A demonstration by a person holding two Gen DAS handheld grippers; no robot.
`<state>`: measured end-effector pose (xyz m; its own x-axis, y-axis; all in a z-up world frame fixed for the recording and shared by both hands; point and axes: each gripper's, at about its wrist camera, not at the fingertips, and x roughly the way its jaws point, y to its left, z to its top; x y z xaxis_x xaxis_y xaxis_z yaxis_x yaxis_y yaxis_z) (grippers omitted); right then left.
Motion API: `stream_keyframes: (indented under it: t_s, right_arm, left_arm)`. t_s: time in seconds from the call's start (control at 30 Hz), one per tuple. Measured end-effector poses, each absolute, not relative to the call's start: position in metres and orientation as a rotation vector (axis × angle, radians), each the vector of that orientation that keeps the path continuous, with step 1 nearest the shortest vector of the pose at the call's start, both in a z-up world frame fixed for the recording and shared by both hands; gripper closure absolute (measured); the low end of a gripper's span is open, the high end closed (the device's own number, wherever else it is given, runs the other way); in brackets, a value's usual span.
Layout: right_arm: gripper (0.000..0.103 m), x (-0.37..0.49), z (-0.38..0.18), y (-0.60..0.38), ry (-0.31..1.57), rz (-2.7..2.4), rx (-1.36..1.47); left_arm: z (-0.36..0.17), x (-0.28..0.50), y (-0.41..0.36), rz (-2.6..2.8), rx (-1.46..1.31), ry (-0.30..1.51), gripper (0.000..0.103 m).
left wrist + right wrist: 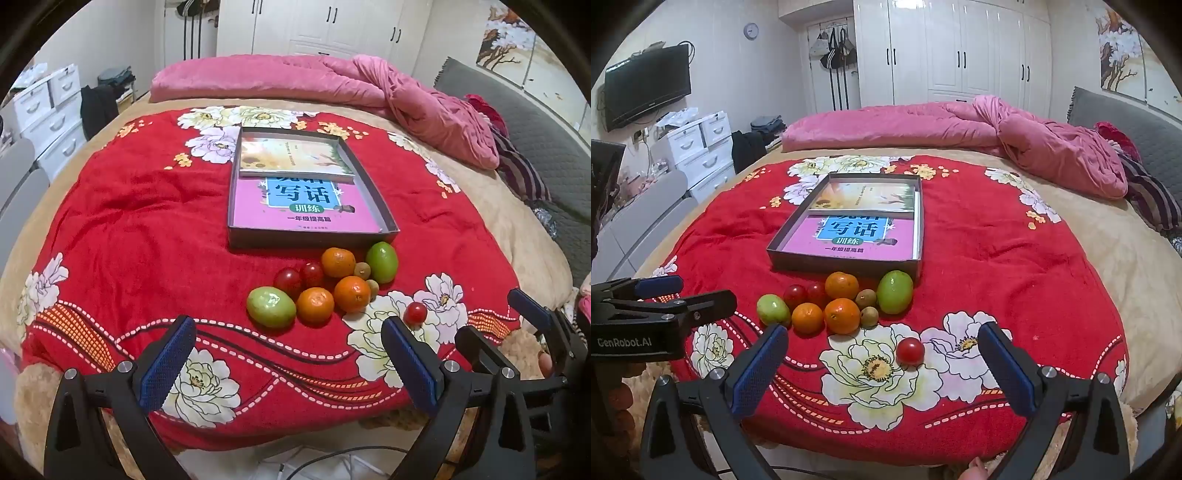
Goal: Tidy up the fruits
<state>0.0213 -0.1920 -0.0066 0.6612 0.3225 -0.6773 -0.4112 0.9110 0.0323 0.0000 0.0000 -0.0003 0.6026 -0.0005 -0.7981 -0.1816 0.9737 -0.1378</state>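
Here, a red floral blanket [979, 266] is covering the near half of a bed, with a crumpled pink quilt [1015, 133] lying along the far side. A shallow dark box [310, 238] is sitting in the middle of the blanket, holding a pink workbook [295, 218] with a second book [295, 157] lying across its far end. The fruits are clustering on the blanket just in front of the box's near wall: a large green fruit [382, 261] at the right end, another green fruit [270, 306] at the left, three oranges [352, 293] between them, two dark red tomatoes [289, 280] touching each other behind the left orange, and two small brownish fruits [362, 270] beside the right-hand green one. A single red cherry tomato [910, 351] is resting apart from the pile, on a white printed flower nearer the cameras. The left gripper [288, 362] is hovering over the near blanket edge with its blue-padded jaws spread wide and nothing between them. The right gripper [882, 367] is likewise hanging wide open and empty, with the lone tomato lying ahead between its fingers.
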Motion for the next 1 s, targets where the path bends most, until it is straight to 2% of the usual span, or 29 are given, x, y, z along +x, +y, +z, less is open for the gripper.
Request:
stream_keyframes:
  t_s: [1.0]
  right_arm:
    - [0.0,0.0229,-0.0055,-0.1918,0.737,0.412,-0.125]
  left_arm:
    - [-0.0031,0.0028,0.0008,0.107,-0.216,0.923,0.003]
